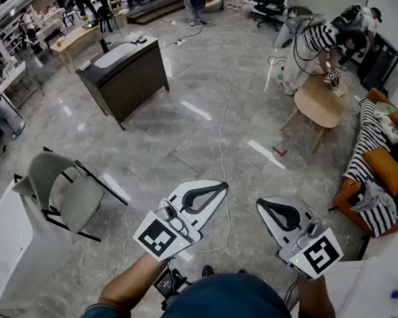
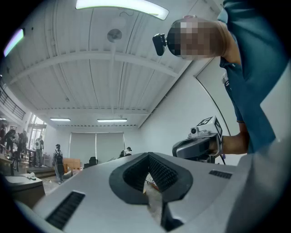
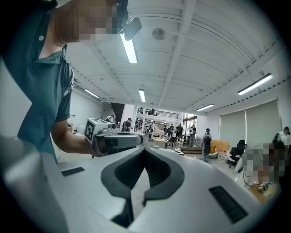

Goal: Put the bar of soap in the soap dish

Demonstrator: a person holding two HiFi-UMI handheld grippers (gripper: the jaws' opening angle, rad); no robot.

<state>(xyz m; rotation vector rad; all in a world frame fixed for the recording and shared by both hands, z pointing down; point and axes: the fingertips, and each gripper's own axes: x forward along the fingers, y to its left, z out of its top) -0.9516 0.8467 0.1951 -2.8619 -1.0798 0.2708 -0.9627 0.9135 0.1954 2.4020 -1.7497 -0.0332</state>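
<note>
No bar of soap and no soap dish shows in any view. I hold both grippers level in front of my chest, above a grey marble floor. In the head view my left gripper [image 1: 222, 186] points up and to the right, jaws together with nothing between them. My right gripper [image 1: 260, 202] sits to its right and is shut and empty. The left gripper view looks along the closed left gripper [image 2: 148, 155] at the ceiling, with the right gripper [image 2: 200, 144] beside it. In the right gripper view the right gripper [image 3: 144, 150] is closed, and the left gripper [image 3: 116, 140] is beyond it.
A dark cabinet with a white top [image 1: 125, 74] stands ahead on the floor. At the left are a grey chair [image 1: 66, 189] and a white table [image 1: 8, 246]. A round wooden table [image 1: 319, 102] and a sofa with striped cushions [image 1: 381, 161] stand right. A cable [image 1: 222, 155] crosses the floor. People stand far back.
</note>
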